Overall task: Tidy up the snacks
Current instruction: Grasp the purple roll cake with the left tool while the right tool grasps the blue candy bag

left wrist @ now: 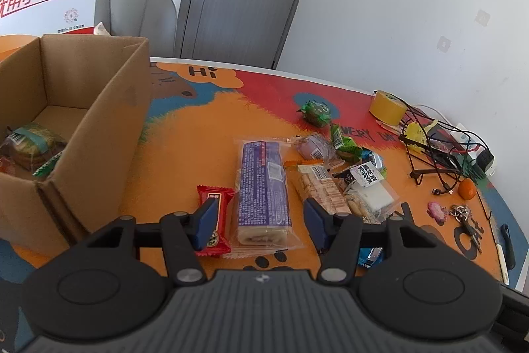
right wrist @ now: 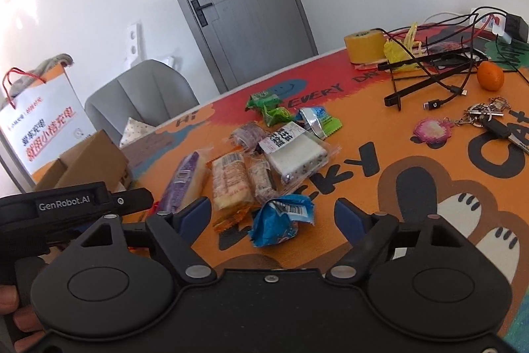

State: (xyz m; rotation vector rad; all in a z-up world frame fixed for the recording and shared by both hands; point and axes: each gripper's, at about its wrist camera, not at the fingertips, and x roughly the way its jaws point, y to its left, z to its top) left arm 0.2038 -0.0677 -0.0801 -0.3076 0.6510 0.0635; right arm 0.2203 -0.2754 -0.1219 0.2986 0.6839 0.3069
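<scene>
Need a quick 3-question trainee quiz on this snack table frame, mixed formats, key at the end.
1. True or false: the cardboard box already holds snacks.
2. Which packet lies between the left gripper fingers? A) red packet B) long purple roll cake C) green candy
3. Fill in: the packet nearest the right gripper is coloured ____.

Key: 1 true. 2 B, the long purple roll cake; the pads do not press it. 3 blue, the crumpled blue packet.
</scene>
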